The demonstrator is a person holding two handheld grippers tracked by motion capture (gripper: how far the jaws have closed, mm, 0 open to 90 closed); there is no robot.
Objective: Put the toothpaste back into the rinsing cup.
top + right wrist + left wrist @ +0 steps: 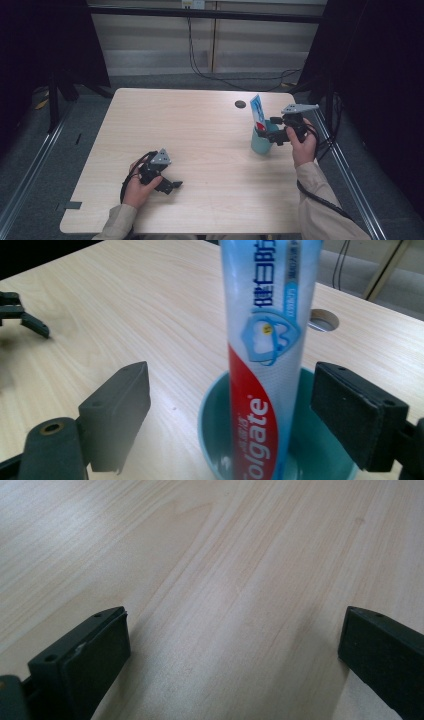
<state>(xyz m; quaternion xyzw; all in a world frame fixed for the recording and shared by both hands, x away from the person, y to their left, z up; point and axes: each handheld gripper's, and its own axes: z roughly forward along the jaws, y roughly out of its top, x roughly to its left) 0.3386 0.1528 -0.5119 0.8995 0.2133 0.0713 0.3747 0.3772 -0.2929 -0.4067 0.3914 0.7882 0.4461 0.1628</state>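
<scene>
A blue, white and red toothpaste tube [257,111] [265,365] stands upright in a teal cup [260,146] [309,452] at the table's right side. My right gripper [267,135] [235,410] is level at the cup's rim, open. Its jaws flank the tube with a gap on each side, touching neither. My left gripper [170,185] [232,650] rests low over bare wood near the front left, open and empty. The right gripper view catches it far off at the left edge [25,315].
The light wooden table [200,130] has a round cable hole [240,104] [322,320] just behind the cup. The cup stands close to the right edge. Black frame posts and cables [210,75] lie beyond the far edge.
</scene>
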